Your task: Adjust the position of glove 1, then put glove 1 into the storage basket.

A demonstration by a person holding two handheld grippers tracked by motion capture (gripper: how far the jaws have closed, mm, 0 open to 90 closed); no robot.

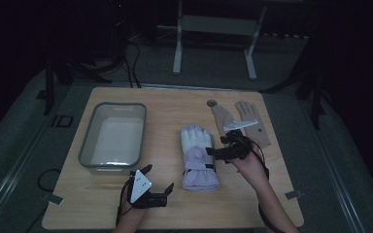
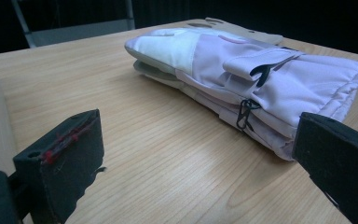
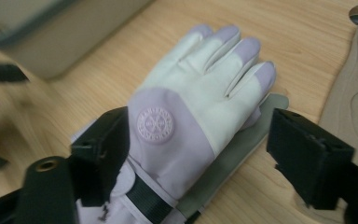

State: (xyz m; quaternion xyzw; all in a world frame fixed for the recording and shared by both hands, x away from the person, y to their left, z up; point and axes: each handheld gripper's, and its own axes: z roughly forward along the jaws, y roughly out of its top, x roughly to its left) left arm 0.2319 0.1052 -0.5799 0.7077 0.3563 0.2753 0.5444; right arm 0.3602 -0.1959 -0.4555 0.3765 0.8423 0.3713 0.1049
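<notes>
A lilac and white padded glove (image 1: pixel 199 158) lies in the middle of the wooden table (image 1: pixel 252 204), stacked on a second glove whose grey palm (image 3: pixel 242 154) sticks out beneath it. My right gripper (image 1: pixel 217 145) hovers open at the stack's right side. In the right gripper view its jaws (image 3: pixel 205 149) straddle the upper glove (image 3: pixel 200 93) near the round logo patch; I cannot tell whether they touch it. My left gripper (image 1: pixel 159 175) stands open at the front left of the gloves. Its own view has the cuff end (image 2: pixel 261 84) just beyond the open jaws (image 2: pixel 196 163), with nothing between them.
A grey plastic bin (image 1: pixel 111 136) stands on the table's left half, with one corner (image 3: pixel 51 37) in the right gripper view. A pair of beige gloves (image 1: pixel 243 121) lies at the back right, beside a small round thing (image 1: pixel 212 103). A metal frame (image 1: pixel 213 43) stands on the floor behind.
</notes>
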